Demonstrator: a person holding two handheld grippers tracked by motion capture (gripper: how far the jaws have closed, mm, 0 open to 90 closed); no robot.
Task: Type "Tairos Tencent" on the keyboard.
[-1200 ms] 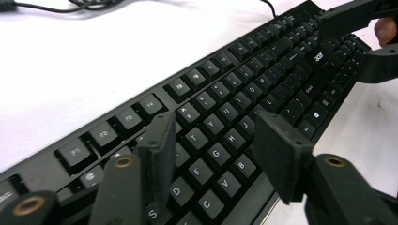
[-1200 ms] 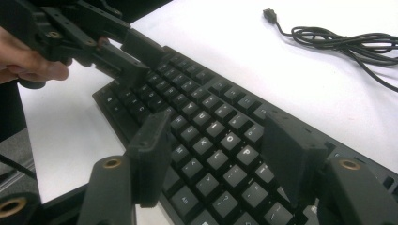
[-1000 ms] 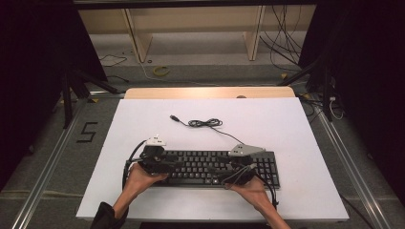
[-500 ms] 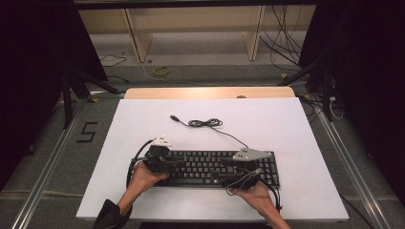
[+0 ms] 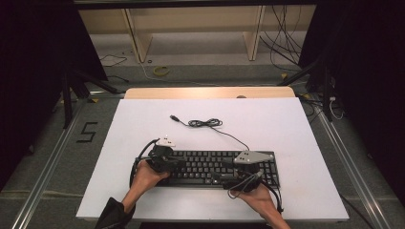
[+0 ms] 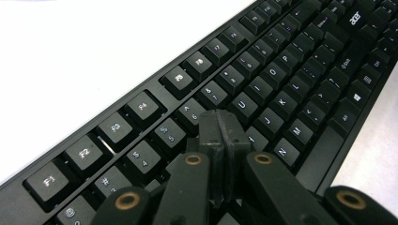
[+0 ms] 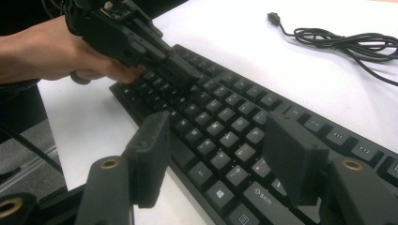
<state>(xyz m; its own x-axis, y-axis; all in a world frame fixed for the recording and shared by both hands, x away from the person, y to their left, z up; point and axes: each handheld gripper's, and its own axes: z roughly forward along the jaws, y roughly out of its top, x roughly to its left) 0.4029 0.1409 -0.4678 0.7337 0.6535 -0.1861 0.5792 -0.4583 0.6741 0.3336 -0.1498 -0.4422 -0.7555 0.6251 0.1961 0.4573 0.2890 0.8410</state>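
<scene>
Keyboard (image 5: 217, 167) is lying flat on the white table (image 5: 286, 124), near the person's edge, long side running across; its cable (image 5: 210, 125) is trailing off the far side into a loose coil on the table, plug end (image 5: 175, 118) lying free beyond the coil.

Left gripper (image 5: 165, 160) is sitting over the keyboard's left end, held in the left hand (image 5: 145, 174); its jaws have just been closing and are now pressed together pad to pad, nothing between them; in the left gripper view the joined tips (image 6: 220, 131) are resting on or just above the letter keys near the number row, contact not certain; the function-key row (image 6: 117, 129) is running along the far side of the tips. From the right gripper view the left gripper (image 7: 185, 70) is angling down onto the keys at the far end of the board.

Right gripper (image 5: 241, 174) is sitting at the keyboard's right-hand part, near edge, in the right hand (image 5: 255, 195), grey plate (image 5: 253, 157) on top; jaws are standing wide apart; in the right gripper view the two pads (image 7: 150, 154) are hovering either side of the bottom key rows, one pad over the table just off the near edge, the other over the keys; pads are not pressing on anything visible.
</scene>
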